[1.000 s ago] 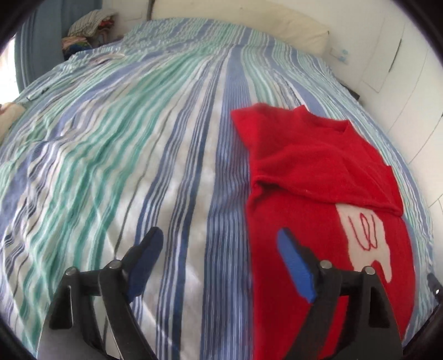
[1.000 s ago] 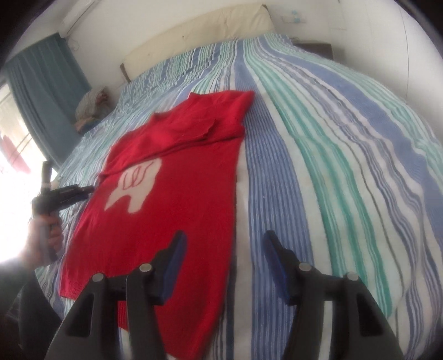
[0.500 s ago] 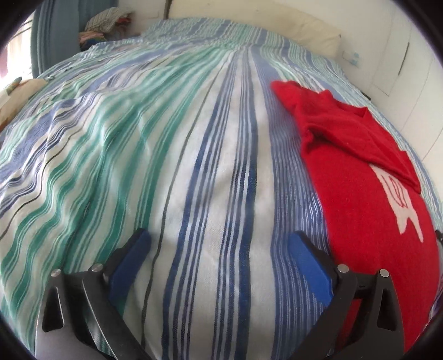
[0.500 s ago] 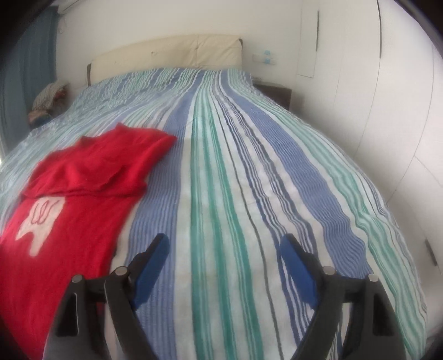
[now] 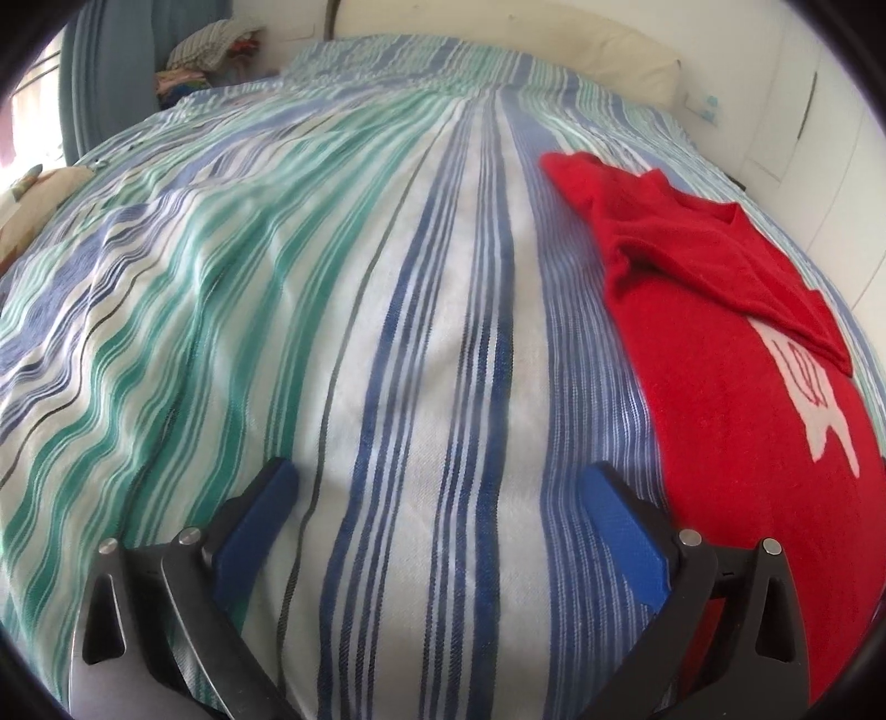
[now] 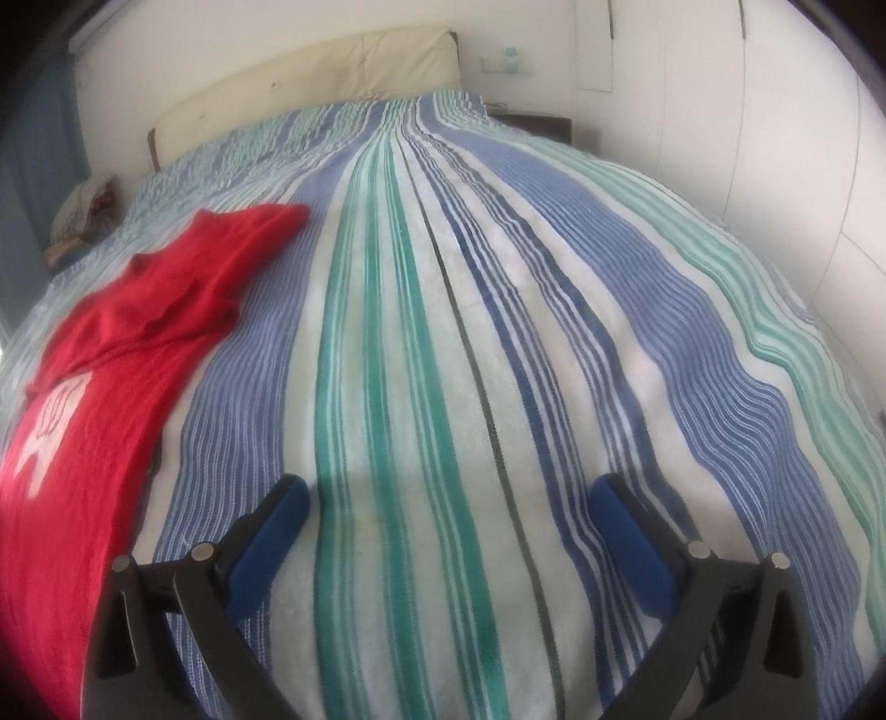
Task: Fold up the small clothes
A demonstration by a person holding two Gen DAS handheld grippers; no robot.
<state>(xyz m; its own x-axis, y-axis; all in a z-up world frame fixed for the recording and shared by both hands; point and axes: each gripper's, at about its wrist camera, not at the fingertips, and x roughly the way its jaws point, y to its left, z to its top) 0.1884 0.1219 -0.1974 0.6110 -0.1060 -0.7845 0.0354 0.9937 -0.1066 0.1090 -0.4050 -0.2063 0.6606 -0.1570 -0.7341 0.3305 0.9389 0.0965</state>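
Observation:
A red sweater (image 5: pixel 736 387) with a white motif lies flat on the striped bedspread (image 5: pixel 387 310), its sleeves folded across the chest. In the left wrist view it is at the right. In the right wrist view the sweater (image 6: pixel 111 354) is at the left. My left gripper (image 5: pixel 437 487) is open and empty over bare bedspread, left of the sweater. My right gripper (image 6: pixel 448 498) is open and empty over the bedspread (image 6: pixel 498 310), right of the sweater.
A cream headboard (image 6: pixel 310 72) stands at the far end of the bed. A pile of clothes (image 5: pixel 210 50) sits at the far left by a blue curtain. White wardrobe doors (image 6: pixel 803 138) line the right wall, with a dark nightstand (image 6: pixel 531 124) beside the bed.
Both grippers have opened wider and swung away from the sweater: the left one to the left, the right one to the right. The sweater has not moved.

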